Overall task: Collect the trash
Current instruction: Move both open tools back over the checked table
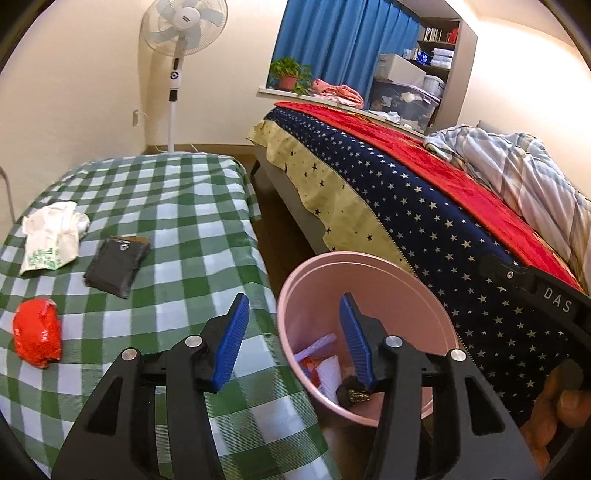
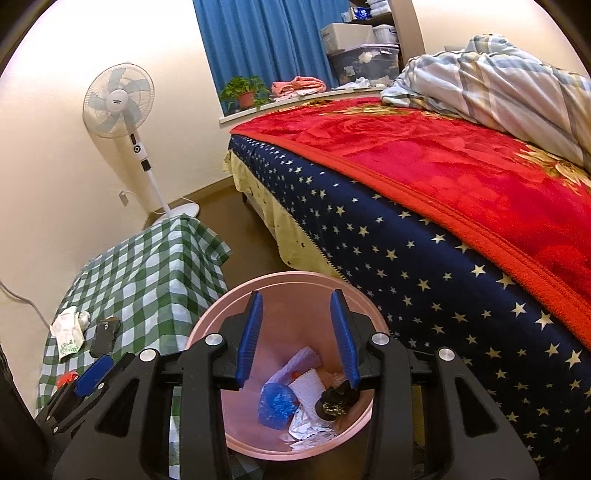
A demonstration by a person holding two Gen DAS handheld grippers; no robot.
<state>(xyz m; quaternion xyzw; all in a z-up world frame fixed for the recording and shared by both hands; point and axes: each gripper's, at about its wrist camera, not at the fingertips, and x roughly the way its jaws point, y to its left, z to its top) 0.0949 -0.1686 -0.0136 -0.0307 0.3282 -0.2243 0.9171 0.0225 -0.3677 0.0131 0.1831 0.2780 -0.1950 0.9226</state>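
Both tools are hanging over the pink bin (image 2: pixel 295 439), which is standing on the floor between the table (image 1: pixel 177 206) and the bed (image 2: pixel 424 258). The right tool (image 2: pixel 297 339) is holding its blue pads apart with nothing between them, directly above the bin's mouth; the left tool (image 1: pixel 293 339) is likewise standing apart and empty, its left pad over the checked cloth and its right pad over the bin rim. Trash already lying in the bin includes a blue crumpled wrapper (image 2: pixel 277 404), white paper (image 2: pixel 310 387) and a dark crinkled wad (image 2: pixel 338 400). Still waiting on the table, at ten o'clock from the left tool, are a red crumpled wrapper (image 1: pixel 37 338), a black pouch (image 1: pixel 117 266) and a white printed bag (image 1: pixel 51 236). The step in hand appears to be returning for the next piece: the red wrapper is lying nearest, so the left tool should be swinging toward nine o'clock, keeping its pads wide and closing across the wrapper's narrower span. The table edge and the bin rim are sitting close together, so a low sweep risks knocking the bin. A standing fan (image 1: pixel 181 26), a potted plant (image 1: pixel 290 74) and a striped quilt (image 2: pixel 498 81) are lying well clear at twelve to two o'clock.
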